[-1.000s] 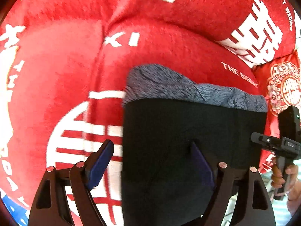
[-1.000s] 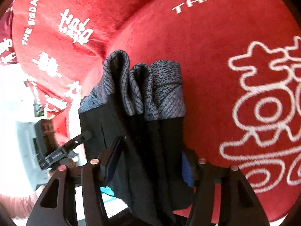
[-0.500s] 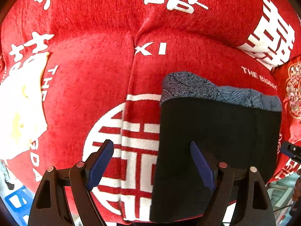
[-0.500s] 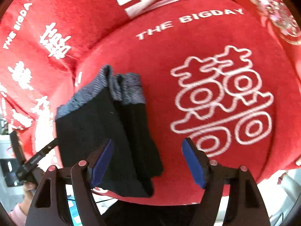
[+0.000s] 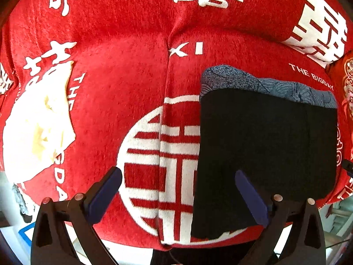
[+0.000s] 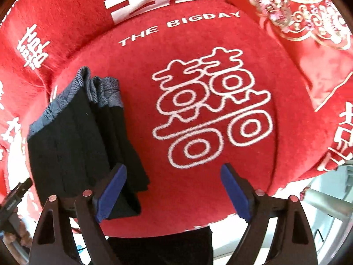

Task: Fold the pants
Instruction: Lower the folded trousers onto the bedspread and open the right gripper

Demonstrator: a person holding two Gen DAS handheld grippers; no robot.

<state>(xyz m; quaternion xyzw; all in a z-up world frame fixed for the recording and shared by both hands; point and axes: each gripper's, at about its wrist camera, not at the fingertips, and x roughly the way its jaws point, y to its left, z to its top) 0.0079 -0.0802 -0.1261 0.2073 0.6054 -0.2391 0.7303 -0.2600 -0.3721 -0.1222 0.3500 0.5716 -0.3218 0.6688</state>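
Note:
The folded black pants (image 5: 264, 145) with a blue-grey patterned waistband lie flat on the red sofa cover (image 5: 123, 84). My left gripper (image 5: 176, 190) hovers above the cover, jaws opening, with nothing held; its right fingertip (image 5: 249, 196) overlaps the pants' left part. In the right wrist view the pants (image 6: 77, 143) lie at the left, their stacked fold edges showing. My right gripper (image 6: 174, 190) hangs above the cushion beside them, jaws opening, only red cover (image 6: 220, 70) between them; its left fingertip (image 6: 112, 190) overlaps the pants' edge.
A cream cloth (image 5: 39, 128) lies at the sofa's left. A red embroidered pillow (image 6: 297, 11) leans at the back right. The cushion's front edge runs along the bottom, pale floor beyond. A hand with the other gripper (image 6: 13, 196) shows at lower left.
The right gripper let go of the pants' folded edge, opened wider and lifted off to the right. The left gripper rose and drew left, jaws spreading. The pants stay flat.

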